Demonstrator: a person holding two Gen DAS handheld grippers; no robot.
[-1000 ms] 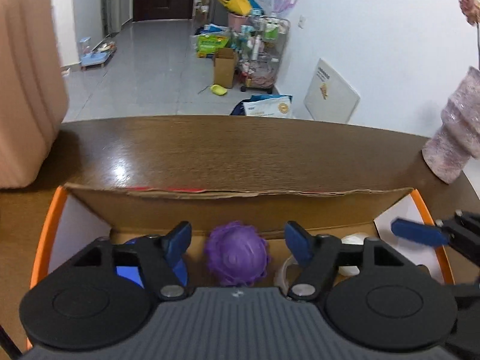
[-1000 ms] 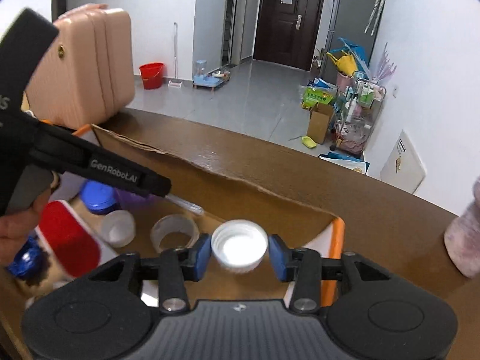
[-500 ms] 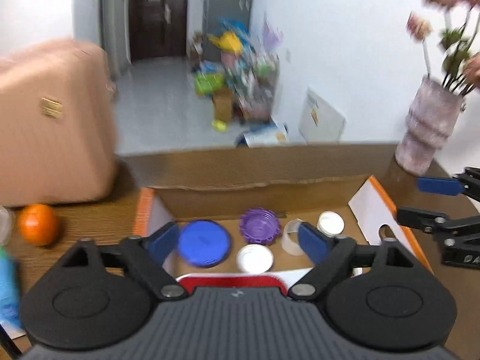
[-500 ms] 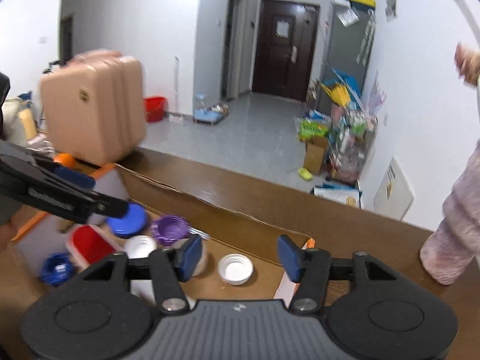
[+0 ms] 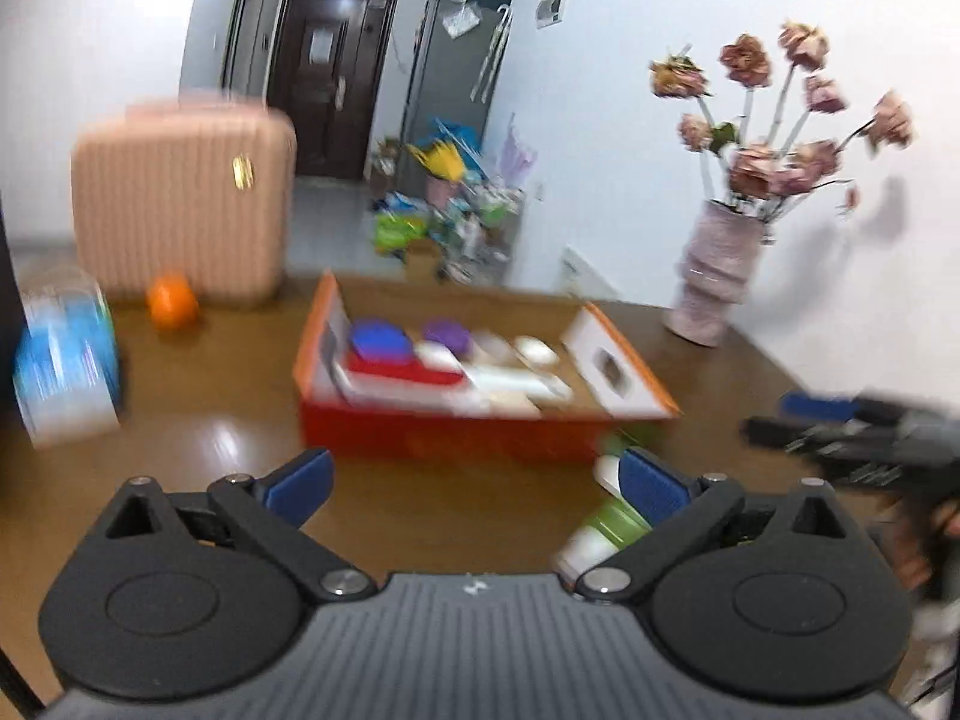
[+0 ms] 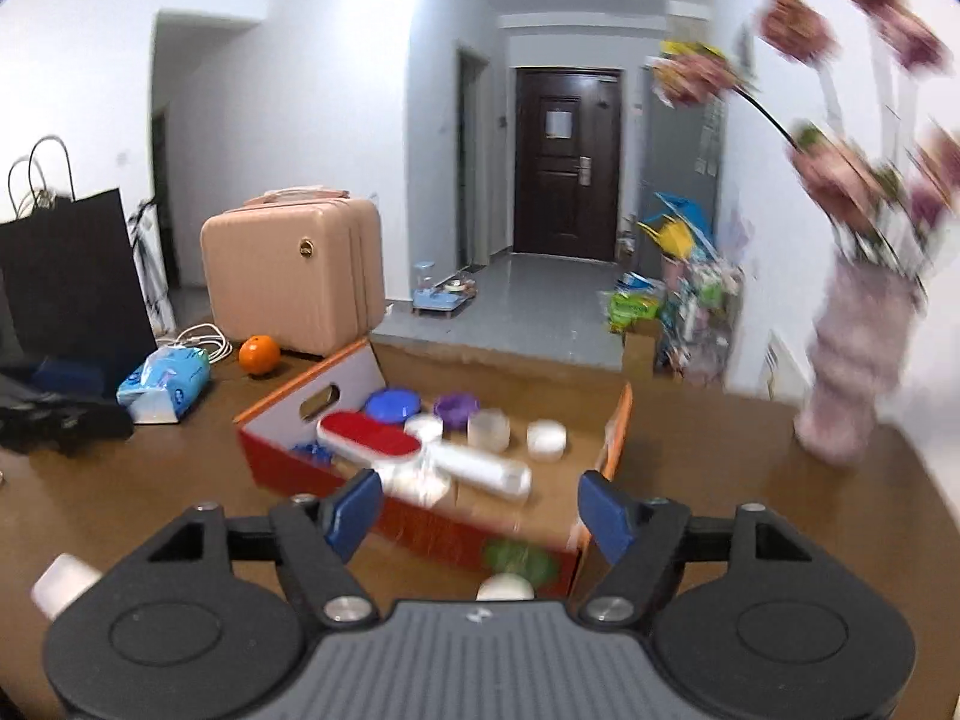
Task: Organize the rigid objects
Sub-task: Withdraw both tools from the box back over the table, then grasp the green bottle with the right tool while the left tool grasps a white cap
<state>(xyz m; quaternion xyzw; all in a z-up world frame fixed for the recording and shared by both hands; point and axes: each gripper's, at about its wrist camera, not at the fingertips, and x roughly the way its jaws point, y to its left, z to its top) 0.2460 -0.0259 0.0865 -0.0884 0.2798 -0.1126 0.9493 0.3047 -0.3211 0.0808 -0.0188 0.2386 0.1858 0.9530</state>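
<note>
An orange cardboard box (image 5: pixel 444 438) (image 6: pixel 282 456) stands on the brown table. It holds several rigid items: a blue lid (image 6: pixel 393 405), a purple lid (image 6: pixel 456 408), white caps (image 6: pixel 546 438), a red-topped case (image 6: pixel 369 441) and a white tube (image 6: pixel 480 471). A green and white bottle (image 5: pixel 606 531) (image 6: pixel 516 564) lies on the table in front of the box. My left gripper (image 5: pixel 474 483) is open and empty, held back above the table. My right gripper (image 6: pixel 480 510) is open and empty too; it also shows at the right of the left wrist view (image 5: pixel 798 414).
A pink vase (image 5: pixel 714 276) (image 6: pixel 852 360) with flowers stands at the table's right. A pink suitcase (image 6: pixel 294 276), an orange (image 6: pixel 259 354), a blue tissue pack (image 6: pixel 165 384) and a black bag (image 6: pixel 72 276) are at the left. A small white bottle (image 6: pixel 63 585) lies near left.
Both grippers have pulled back and up from the box, so the whole box is now in view. The right gripper let go of the white cap, which stays in the box.
</note>
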